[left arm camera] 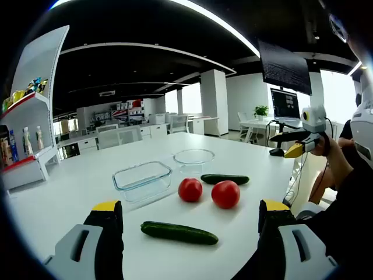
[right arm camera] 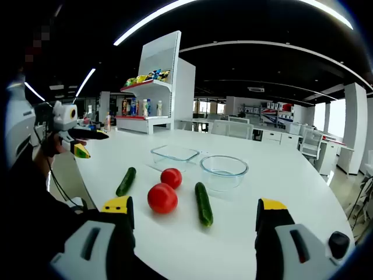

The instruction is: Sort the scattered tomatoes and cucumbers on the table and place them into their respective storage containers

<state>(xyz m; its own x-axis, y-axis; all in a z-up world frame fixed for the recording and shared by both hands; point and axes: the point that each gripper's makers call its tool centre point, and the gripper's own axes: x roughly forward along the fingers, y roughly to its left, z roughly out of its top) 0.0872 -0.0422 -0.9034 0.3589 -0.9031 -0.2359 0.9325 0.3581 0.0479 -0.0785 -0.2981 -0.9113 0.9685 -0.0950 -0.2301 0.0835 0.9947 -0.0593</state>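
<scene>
1. Nothing is sorted yet. Both containers sit bare on the white counter (left arm camera: pixel 70 186): a rectangular glass container (left arm camera: pixel 143 179) and a round glass bowl (left arm camera: pixel 194 158) just beside it.
2. Two tomatoes and two cucumbers lie loose in front of them. In the left gripper view the near cucumber (left arm camera: pixel 179 233) is closest, the left tomato (left arm camera: pixel 190 189) and right tomato (left arm camera: pixel 225 194) are side by side behind it, and the far cucumber (left arm camera: pixel 225 179) lies just behind the right tomato.
3. The left claw (left arm camera: pixel 189 224) is wide open and holds nothing; the near cucumber lies between its jaws' line of sight.
4. The right claw (right arm camera: pixel 195 224) is likewise spread wide and unloaded, looking at the same group from the opposite side.
5. The near cucumber looks the natural first pick for the left claw. Approach across its width at mid-length, so it does not tip.
6. Tomatoes are round and may roll; close on the widest part, gently.
7. Keep one kind per container; which kind goes where I cannot tell.
</scene>
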